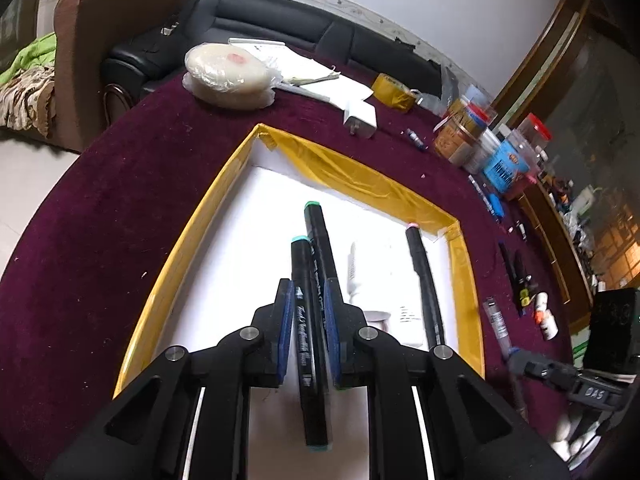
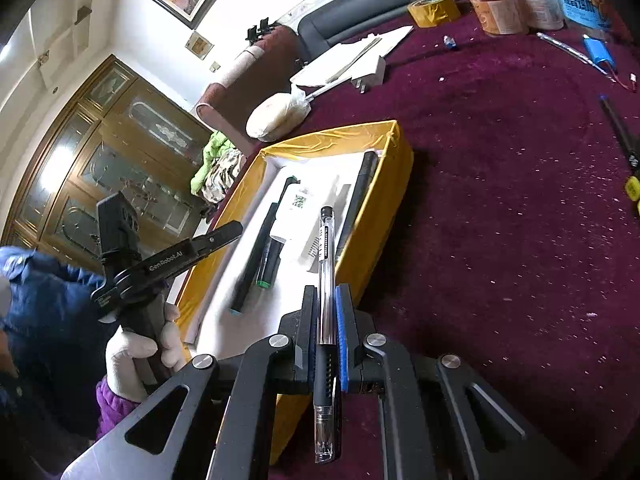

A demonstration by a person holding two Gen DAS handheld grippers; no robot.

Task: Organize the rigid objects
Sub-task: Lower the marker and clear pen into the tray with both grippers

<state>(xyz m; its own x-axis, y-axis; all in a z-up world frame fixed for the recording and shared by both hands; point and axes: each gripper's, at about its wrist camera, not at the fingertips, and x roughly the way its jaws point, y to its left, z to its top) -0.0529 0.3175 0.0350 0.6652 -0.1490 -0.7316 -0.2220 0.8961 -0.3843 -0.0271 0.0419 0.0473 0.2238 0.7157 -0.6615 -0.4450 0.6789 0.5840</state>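
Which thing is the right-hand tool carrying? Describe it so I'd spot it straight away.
Find the yellow-rimmed box on the purple tablecloth. Over its near edge, the right gripper pinches a clear pen with a black rubber grip. The markers lying in the box are thick and solid black; this pen is thin and see-through.

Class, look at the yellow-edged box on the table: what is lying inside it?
Inside the yellow-edged box lie a black marker with a green cap, another black marker by the wall, and a white item. The tongs hide the near floor.
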